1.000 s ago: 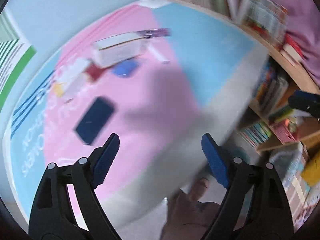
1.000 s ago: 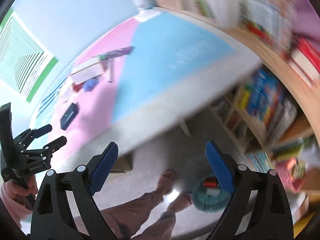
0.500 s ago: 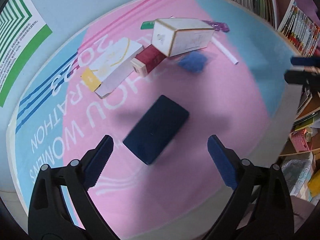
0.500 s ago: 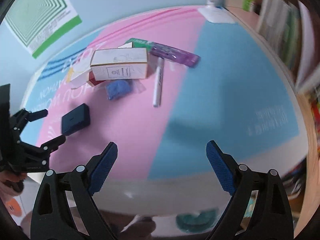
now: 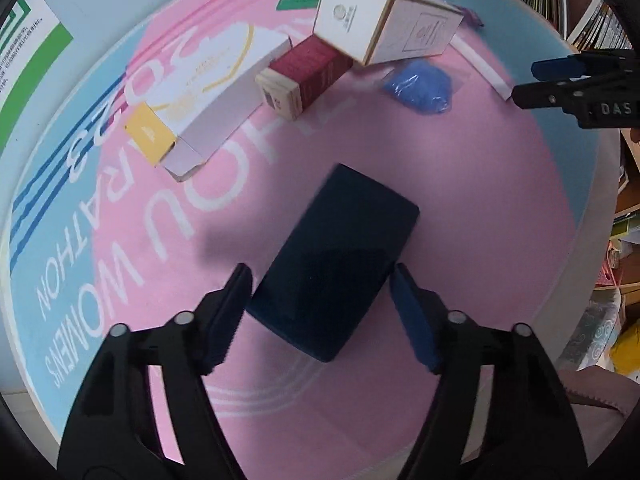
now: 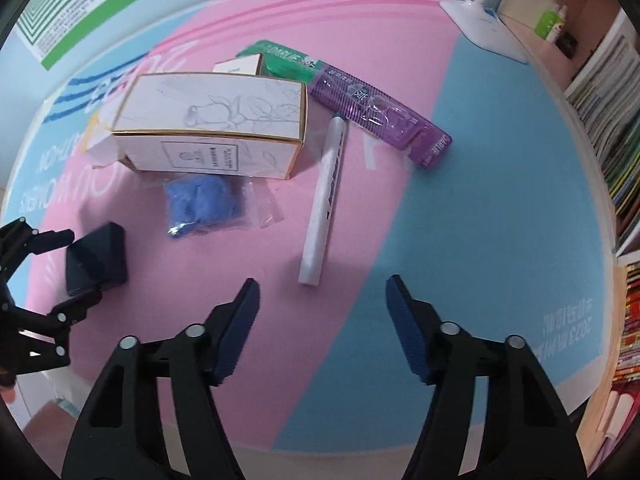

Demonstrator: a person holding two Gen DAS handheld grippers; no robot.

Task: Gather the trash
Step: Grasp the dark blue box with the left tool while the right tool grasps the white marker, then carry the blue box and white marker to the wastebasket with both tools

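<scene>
A dark blue box (image 5: pixel 340 256) lies flat on the pink part of the mat. My left gripper (image 5: pixel 320 280) points down over it, and its closing jaws meet the box's two long sides. The right wrist view shows the same box (image 6: pixel 100 256) between those fingers. My right gripper (image 6: pixel 322 288) is open, its jaws closing with nothing held. The near end of a white marker (image 6: pixel 324 196) lies just ahead of its gap. Further trash lies behind: a blue wad in clear plastic (image 6: pixel 204 204), a white rose-print carton (image 6: pixel 216 124) and a purple toothbrush pack (image 6: pixel 380 116).
A red box (image 5: pixel 308 72) and a white-and-yellow carton (image 5: pixel 208 84) lie at the left of the pile. The pink and blue mat (image 6: pixel 480 208) covers the table. Bookshelves (image 6: pixel 616 128) stand to the right, and a white lamp base (image 6: pixel 488 24) sits at the back.
Both grippers swung in from beyond the table edge to above the mat and sank. The left came down over the dark blue box. Both pairs of jaws narrowed.
</scene>
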